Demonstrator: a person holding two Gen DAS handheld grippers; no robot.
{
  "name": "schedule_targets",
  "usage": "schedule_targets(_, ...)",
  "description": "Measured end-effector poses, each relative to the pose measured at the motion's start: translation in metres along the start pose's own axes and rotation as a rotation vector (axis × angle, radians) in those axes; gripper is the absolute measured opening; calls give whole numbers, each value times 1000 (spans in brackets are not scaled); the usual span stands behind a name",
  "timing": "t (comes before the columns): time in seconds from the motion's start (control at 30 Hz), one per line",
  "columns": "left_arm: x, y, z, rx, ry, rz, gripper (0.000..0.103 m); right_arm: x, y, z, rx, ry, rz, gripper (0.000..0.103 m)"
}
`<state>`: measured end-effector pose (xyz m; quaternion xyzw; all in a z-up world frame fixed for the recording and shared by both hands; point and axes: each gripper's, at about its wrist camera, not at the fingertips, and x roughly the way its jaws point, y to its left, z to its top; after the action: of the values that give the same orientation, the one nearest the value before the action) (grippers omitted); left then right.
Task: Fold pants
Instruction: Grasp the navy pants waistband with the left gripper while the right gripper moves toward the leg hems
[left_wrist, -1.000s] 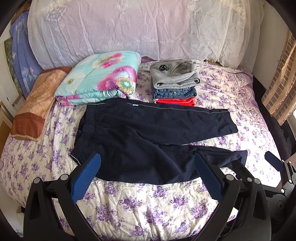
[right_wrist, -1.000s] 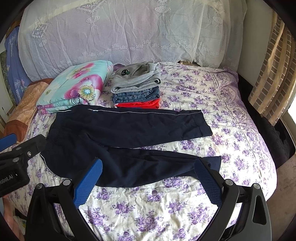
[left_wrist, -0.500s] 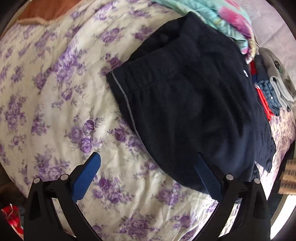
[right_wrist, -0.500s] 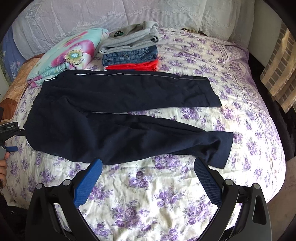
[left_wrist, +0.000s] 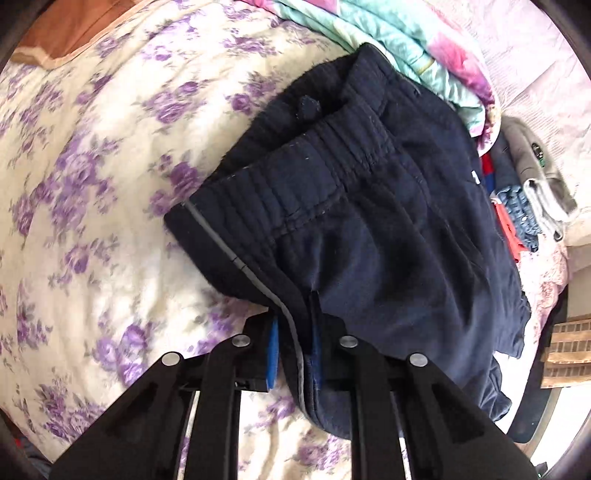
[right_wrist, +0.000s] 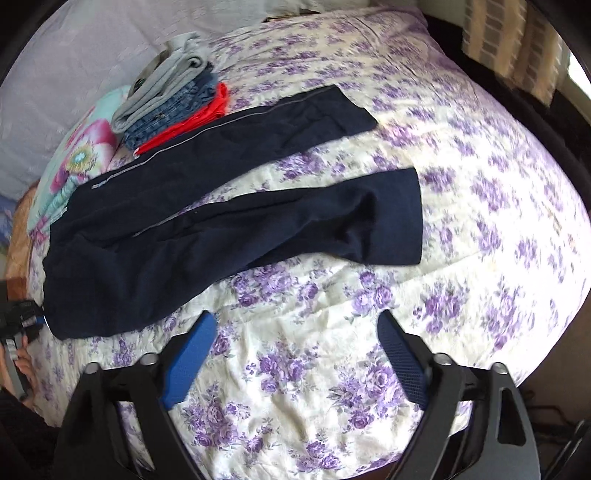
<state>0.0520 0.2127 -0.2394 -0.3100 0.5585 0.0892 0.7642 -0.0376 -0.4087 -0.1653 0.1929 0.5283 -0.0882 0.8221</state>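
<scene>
Lying spread across the flowered bedspread (right_wrist: 369, 369), the navy pants (right_wrist: 221, 229) look soft, limp and fairly thick — likely to sag and drag, not slide. The left gripper (left_wrist: 293, 354) is clamped on the side seam just below the waistband. The right gripper (right_wrist: 295, 362), jaws just narrowing but apart with nothing between them, hovers short of the near leg — its hem (right_wrist: 413, 221) looks the natural hold.

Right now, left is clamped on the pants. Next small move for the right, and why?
Probably bring the right gripper down to the near leg's hem. It hangs open over bare bedspread, while the left gripper already pinches the pants at the side seam.
</scene>
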Motion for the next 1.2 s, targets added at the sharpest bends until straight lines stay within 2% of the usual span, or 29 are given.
schedule_targets(0.1, -4, 21, -12, -4, -4, 21, 10, 12, -30, 0, 109, -16, 57, 76)
schedule_targets(0.13, -8, 21, 2, -7, 5, 30, 10, 17, -36, 3, 130, -25, 71, 77)
schedule_targets(0.23, -7, 28, 5, -33, 17, 5, 10, 41, -57, 15, 237, -29, 108, 77)
schedule_targets(0.37, -4, 20, 11, -5, 15, 49, 10, 88, -85, 31, 409, 32, 197, 78)
schedule_targets(0.4, -5, 19, 12, -4, 18, 55, 10, 95, -88, 33, 438, 34, 220, 83)
schedule_targets(0.43, -2, 14, 14, -9, 22, 58, 10, 96, -88, 38, 458, 2, 262, 97)
schedule_targets(0.6, -6, -2, 20, -19, 33, 77, 9, 91, -80, 64, 502, 22, 329, 97)
schedule_targets(0.67, -8, -3, 27, -22, 34, 76, 10, 87, -82, 70, 492, 1, 303, 96)
schedule_targets(0.7, -8, -4, 28, -21, 34, 78, 10, 92, -86, 74, 503, 15, 274, 88)
schedule_targets(0.73, -7, -5, 27, -20, 34, 83, 10, 100, -89, 76, 531, 36, 270, 58)
schedule_targets(0.8, 1, -21, 32, -13, 33, 101, 9, 107, -98, 80, 564, 29, 298, 18)
schedule_targets(0.87, 5, -33, 28, -12, 27, 111, 8, 85, -99, 92, 517, -52, 322, 16)
schedule_targets(0.93, -6, -42, 29, -10, 7, 79, 8, 55, -100, 106, 441, -119, 324, 13)
schedule_targets(1.0, -22, -43, 23, -13, -8, 41, 8, 41, -114, 109, 410, -92, 271, 13)
schedule_targets(1.03, -27, -43, 18, -26, -2, 19, 8, 38, -125, 106, 412, -84, 190, 8)
schedule_targets(1.07, -30, -41, 11, -31, 2, 31, 8, 40, -137, 102, 415, -70, 89, 6)
schedule_targets(1.1, -30, -40, 4, -25, 9, 41, 8, 47, -151, 97, 431, -49, 44, 5)
schedule_targets(1.2, -28, -46, -10, -5, 29, 74, 8, 78, -184, 75, 505, 40, 53, 3)
